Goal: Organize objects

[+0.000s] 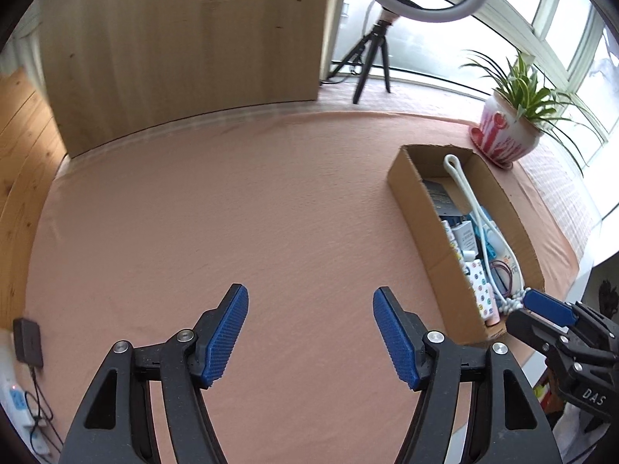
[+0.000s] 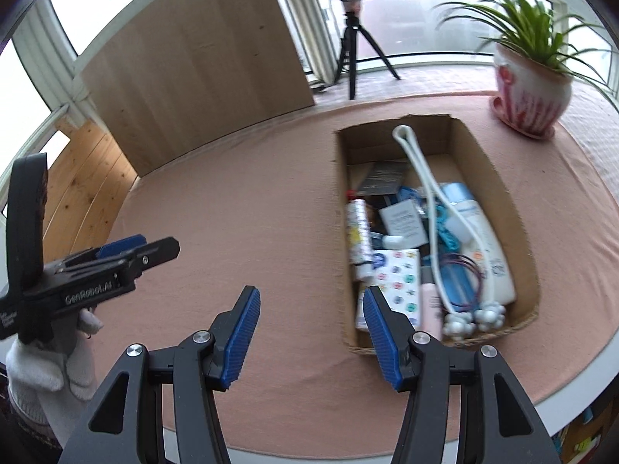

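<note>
An open cardboard box lies on the pink tablecloth, packed with several toiletries: a white bottle, a patterned carton, a small white card box and a white looped massager with ball ends. My right gripper is open and holds nothing, just in front of the box's near left corner. My left gripper is open and holds nothing over bare cloth, left of the box. In the right wrist view the left gripper appears at far left, held in a white glove.
A potted spider plant stands beyond the box at the table's far right. A wooden board stands upright at the back. A ring light on a tripod is behind the table. A power strip and adapter lie at the left edge.
</note>
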The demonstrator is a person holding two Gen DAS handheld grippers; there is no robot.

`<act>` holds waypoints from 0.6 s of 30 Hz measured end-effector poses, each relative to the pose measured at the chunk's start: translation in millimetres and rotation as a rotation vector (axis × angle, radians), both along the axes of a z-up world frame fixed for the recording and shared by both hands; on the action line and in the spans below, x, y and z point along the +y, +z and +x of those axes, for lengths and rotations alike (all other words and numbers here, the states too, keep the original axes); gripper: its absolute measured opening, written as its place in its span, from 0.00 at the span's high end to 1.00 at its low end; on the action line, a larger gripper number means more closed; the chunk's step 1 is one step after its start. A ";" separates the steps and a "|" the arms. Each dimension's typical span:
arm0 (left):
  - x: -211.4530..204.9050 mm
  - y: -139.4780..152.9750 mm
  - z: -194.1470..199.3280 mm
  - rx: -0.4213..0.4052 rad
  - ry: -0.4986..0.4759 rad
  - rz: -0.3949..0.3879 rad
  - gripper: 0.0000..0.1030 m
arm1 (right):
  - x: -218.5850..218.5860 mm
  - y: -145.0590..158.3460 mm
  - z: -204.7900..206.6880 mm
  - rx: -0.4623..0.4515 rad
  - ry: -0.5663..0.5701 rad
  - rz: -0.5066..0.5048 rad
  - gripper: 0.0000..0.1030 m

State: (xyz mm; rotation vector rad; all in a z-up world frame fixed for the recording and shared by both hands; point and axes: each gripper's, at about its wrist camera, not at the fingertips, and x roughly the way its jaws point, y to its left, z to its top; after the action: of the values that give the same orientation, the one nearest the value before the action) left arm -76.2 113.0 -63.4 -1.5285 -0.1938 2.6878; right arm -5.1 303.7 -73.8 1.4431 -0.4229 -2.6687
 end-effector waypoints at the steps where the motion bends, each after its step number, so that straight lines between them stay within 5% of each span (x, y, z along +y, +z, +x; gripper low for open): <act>1: -4.6 1.3 5.3 0.005 0.016 -0.004 0.27 | -6.2 0.0 -2.0 0.003 0.010 -0.001 0.50; 18: -66.8 -5.1 81.6 0.006 0.190 -0.025 0.23 | -105.2 -3.8 -19.5 0.011 0.197 0.103 0.50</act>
State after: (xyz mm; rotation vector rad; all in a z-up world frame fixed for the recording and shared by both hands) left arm 5.3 46.2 -68.6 -1.5846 -0.3215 2.8479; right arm -24.5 198.5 -77.6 1.4132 -0.1350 -2.5731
